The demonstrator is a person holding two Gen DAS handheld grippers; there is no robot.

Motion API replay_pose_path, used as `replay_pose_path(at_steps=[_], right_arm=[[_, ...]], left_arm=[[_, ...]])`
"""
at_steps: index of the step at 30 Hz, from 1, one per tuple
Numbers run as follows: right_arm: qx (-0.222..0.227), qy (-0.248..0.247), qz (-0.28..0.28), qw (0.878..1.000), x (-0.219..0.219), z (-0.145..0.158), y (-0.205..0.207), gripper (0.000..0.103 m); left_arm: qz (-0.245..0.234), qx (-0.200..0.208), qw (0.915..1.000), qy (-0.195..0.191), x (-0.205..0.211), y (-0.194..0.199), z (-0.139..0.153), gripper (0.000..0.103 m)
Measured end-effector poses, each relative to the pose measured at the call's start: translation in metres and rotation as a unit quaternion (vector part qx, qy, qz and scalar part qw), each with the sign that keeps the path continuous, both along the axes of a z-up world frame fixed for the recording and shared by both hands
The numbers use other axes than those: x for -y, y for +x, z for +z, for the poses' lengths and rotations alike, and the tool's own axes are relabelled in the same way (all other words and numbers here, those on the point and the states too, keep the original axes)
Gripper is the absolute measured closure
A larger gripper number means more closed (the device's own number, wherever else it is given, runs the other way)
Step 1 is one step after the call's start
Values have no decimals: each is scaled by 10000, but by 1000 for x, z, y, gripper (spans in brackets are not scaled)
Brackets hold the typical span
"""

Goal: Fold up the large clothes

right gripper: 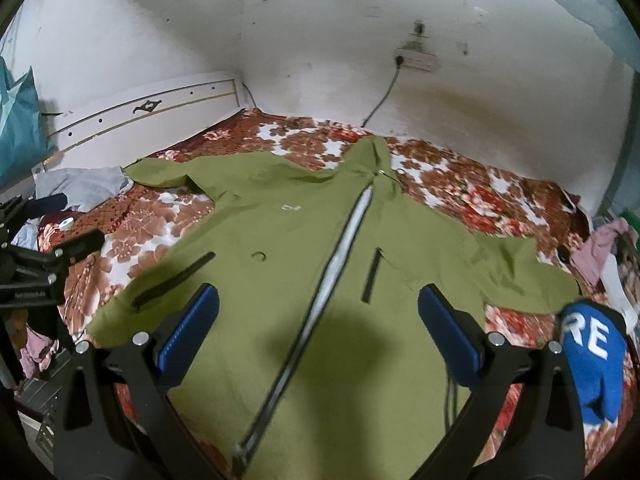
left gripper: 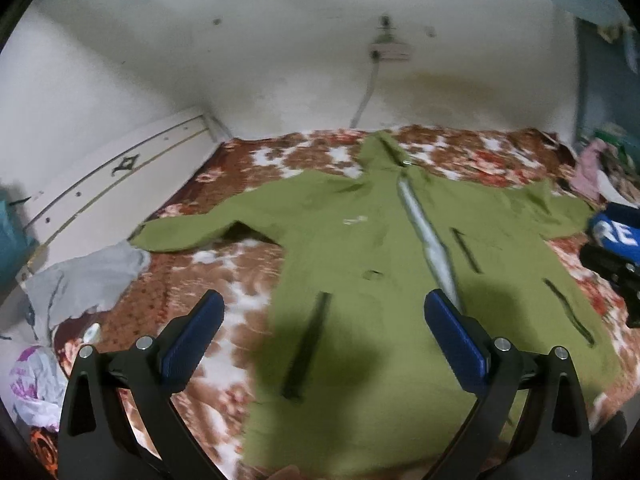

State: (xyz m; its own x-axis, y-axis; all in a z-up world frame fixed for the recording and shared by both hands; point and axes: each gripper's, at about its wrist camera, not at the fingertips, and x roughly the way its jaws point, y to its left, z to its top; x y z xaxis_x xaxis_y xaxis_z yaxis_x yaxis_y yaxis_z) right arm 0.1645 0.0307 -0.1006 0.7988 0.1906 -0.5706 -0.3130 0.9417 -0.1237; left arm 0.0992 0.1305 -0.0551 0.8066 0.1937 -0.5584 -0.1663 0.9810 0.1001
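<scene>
A large olive-green jacket (left gripper: 360, 248) lies spread flat, front up, on the floral bed, sleeves out to both sides, with a grey zipper strip (left gripper: 424, 232) down its middle. It also shows in the right wrist view (right gripper: 288, 240). My left gripper (left gripper: 324, 308) is open and empty, held above the jacket's lower left part. My right gripper (right gripper: 318, 304) is open and empty, held above the jacket's lower middle, over the zipper (right gripper: 340, 256). Each gripper's shadow falls on the cloth.
The bed has a red-brown floral cover (left gripper: 192, 280) and a white headboard (left gripper: 112, 176) at left. A grey garment (left gripper: 84, 276) lies by the left sleeve. Clothes are piled at the far right (right gripper: 600, 248). A blue sleeve with white letters (right gripper: 596, 360) is near right. The other gripper (right gripper: 44, 260) shows at left.
</scene>
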Motion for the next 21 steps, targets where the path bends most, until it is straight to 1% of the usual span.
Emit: replay_pose_path(at_steps=[6, 12, 18, 21], right_arm=[[-13, 22, 169, 9999, -42, -10, 60, 4], [-138, -71, 365, 9992, -100, -36, 134, 4], [-242, -179, 471, 9984, -165, -73, 204, 4], [-357, -220, 634, 9971, -201, -96, 239, 4]], left_arm=[[469, -20, 9989, -66, -69, 43, -5, 5], [805, -43, 9964, -277, -134, 85, -19, 5], [1283, -150, 9887, -756, -216, 128, -46, 5], [1470, -222, 9826, -1112, -260, 152, -62, 5]])
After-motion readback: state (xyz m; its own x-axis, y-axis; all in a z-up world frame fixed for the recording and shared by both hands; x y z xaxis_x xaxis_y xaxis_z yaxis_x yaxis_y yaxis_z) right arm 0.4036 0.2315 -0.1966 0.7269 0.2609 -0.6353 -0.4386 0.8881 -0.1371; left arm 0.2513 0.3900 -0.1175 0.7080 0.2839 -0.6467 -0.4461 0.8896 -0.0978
